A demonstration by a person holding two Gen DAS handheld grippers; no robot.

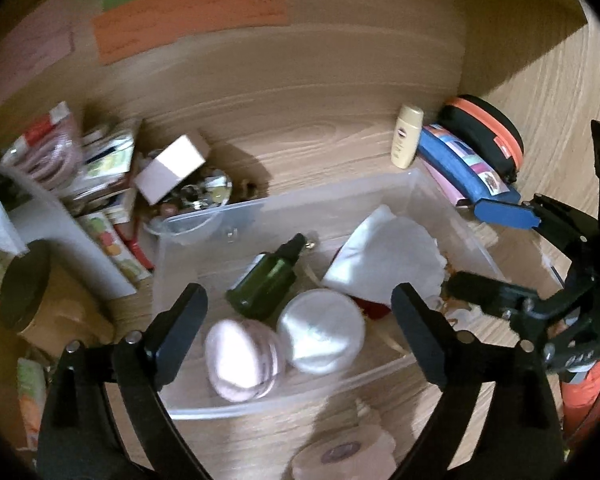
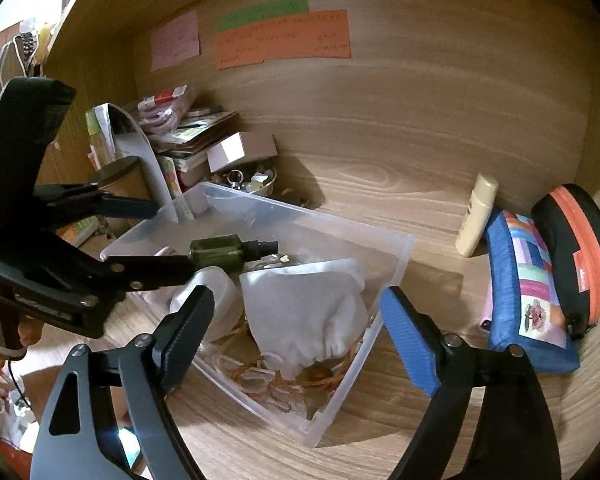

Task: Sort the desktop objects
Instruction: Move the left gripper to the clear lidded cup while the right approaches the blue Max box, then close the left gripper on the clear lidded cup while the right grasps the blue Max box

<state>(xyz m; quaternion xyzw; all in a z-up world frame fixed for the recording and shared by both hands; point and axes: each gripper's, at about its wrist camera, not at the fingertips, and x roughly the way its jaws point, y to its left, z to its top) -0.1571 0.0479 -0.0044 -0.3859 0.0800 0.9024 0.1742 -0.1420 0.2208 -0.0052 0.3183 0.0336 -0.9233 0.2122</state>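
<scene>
**Black jaws wide over the bin**

Black fingers of our left gripper (image 1: 300, 332) stand spread wide at the bottom of the left wrist frame, with nothing pressed between them. In the gap, lower centre, lie a pink puff (image 1: 242, 360) and a white jar (image 1: 322, 330), both resting on the floor of the clear bin (image 1: 440, 196) and free of the pads. Just above them a green bottle (image 1: 270, 276) lies on its side, and a white pouch (image 1: 384, 256) sits right of centre.

Our right gripper (image 2: 296, 332), one finger black and one blue, is likewise well open and holds nothing. In its own frame it hangs at the bottom centre over the bin's near corner, the pouch (image 2: 308, 312) showing between its fingers but untouched.

We judge that a drop into the bin is done and both hands are free for the next item. Loose things wait outside: a cream tube (image 1: 406, 136) upright against the back wall at upper right, a blue case (image 1: 460, 164) and an orange-rimmed case (image 1: 484, 128) beside it, and a heap of books (image 1: 108, 168) with a small box (image 1: 172, 168) at left. The next move calls for choosing one, lifting clear of the bin wall, and closing squarely on it. The tube, slim and standing, may topple if nudged.
</scene>
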